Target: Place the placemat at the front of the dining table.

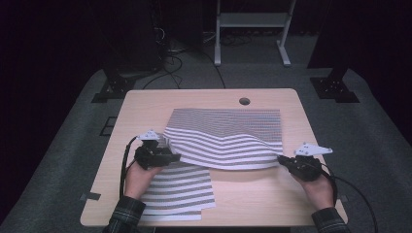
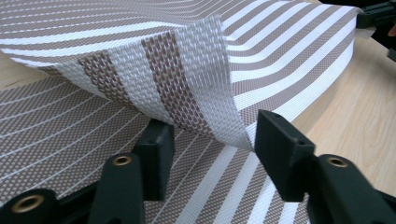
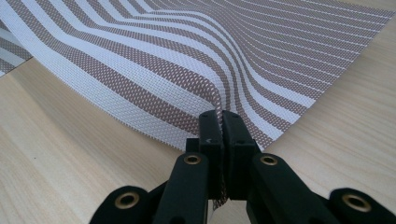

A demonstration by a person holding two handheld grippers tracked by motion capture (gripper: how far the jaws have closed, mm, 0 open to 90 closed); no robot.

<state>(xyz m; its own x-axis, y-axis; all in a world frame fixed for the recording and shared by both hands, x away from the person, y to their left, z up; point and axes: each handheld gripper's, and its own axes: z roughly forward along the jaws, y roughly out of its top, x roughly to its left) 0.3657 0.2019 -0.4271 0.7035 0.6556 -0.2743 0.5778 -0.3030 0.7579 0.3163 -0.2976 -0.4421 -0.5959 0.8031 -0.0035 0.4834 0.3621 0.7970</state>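
A wooden table (image 1: pixel 145 104) stands before a white frame (image 1: pixel 252 22).

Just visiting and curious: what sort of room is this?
Probably a lab or recording studio: a bare wooden table on grey carpet, dark curtains, loose cables and a metal stand behind it.

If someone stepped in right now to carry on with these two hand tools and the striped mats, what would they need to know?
Left gripper: open, the raised corner of the top striped mat hanging loose between its jaws, pads not pressing on it.
Right gripper: shut on that mat's near right corner, lifting the edge off the table.
Things: the top mat lies across the middle of the table, its near edge raised; a second striped mat lies flat beneath, showing at the near left.
Done: top mat's near edge lifted.
Left: probably re-grip the left corner, then finish moving or folding the top mat.
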